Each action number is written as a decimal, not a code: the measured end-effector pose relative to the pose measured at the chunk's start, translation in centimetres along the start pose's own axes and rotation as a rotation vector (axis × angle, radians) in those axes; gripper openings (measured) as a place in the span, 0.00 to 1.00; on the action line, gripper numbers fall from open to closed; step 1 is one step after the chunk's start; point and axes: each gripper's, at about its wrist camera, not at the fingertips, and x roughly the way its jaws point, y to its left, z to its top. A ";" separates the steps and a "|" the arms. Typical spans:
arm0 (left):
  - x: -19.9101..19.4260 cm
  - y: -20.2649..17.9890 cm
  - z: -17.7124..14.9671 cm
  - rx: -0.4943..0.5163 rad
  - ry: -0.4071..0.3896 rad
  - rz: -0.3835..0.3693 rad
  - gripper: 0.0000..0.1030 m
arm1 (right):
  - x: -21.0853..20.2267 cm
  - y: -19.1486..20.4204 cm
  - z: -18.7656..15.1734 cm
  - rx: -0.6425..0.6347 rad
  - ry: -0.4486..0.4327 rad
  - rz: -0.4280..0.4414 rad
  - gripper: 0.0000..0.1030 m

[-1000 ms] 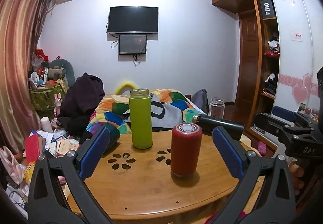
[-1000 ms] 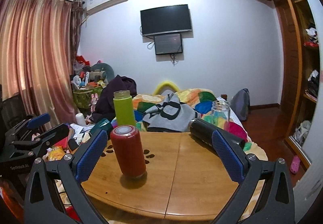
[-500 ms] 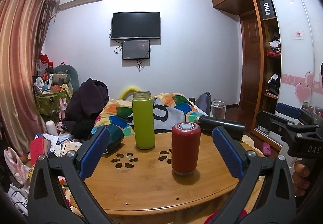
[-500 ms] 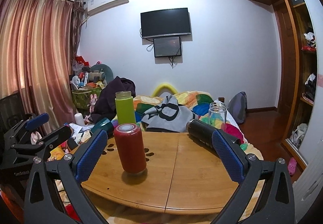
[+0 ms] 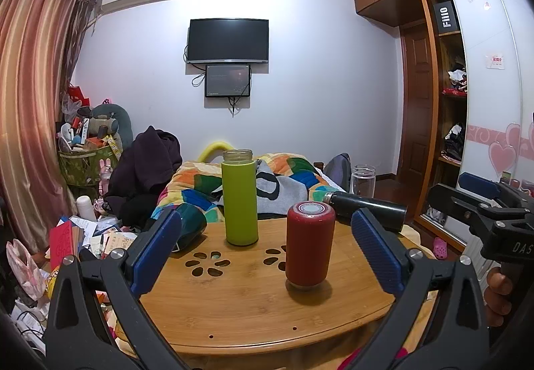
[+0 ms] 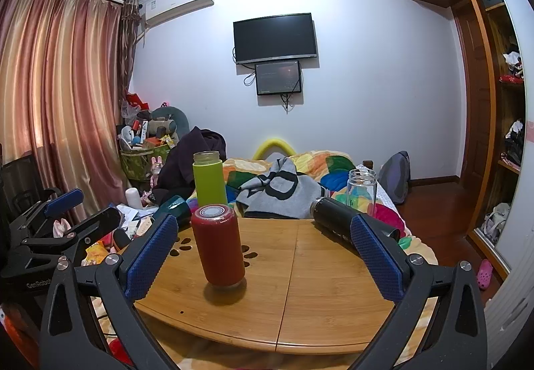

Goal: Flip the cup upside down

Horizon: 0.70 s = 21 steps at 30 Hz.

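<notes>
Round bamboo worktop point(image 5: 253, 310) with flower-shaped cutouts, set in a cluttered bedroom: bed point(image 5: 200, 176) with patchwork quilt behind, wall TV point(image 5: 228, 41), curtains point(image 5: 30, 86) at left.

Count on worktop: one red cup point(image 5: 309, 244), standing, flat end up, right of centre; one green bottle point(image 5: 239, 198), upright, uncapped, behind-left of it; one black flask point(image 5: 365, 204) lying on its side at the far right edge; one dark teal cup point(image 5: 190, 224) on its side at the left edge. One clear glass jar point(image 6: 362, 189) beyond the flask.

Left claw point(image 5: 263, 256): wide apart, holding nothing, level, short of the red cup. Right claw point(image 6: 263, 256): wide apart, holding nothing, level, red cup nearer its left finger.
</notes>
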 end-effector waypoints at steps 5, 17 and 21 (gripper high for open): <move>0.0 0.0 0.0 0.000 -0.001 0.001 1.00 | 0.0 0.1 0.1 0.001 -0.002 0.002 1.00; -0.1 0.0 0.0 0.001 -0.002 -0.001 1.00 | -0.3 0.4 0.2 0.003 -0.004 0.009 1.00; -0.1 0.0 0.0 0.000 -0.002 -0.002 1.00 | -0.4 0.4 0.2 0.004 -0.004 0.012 1.00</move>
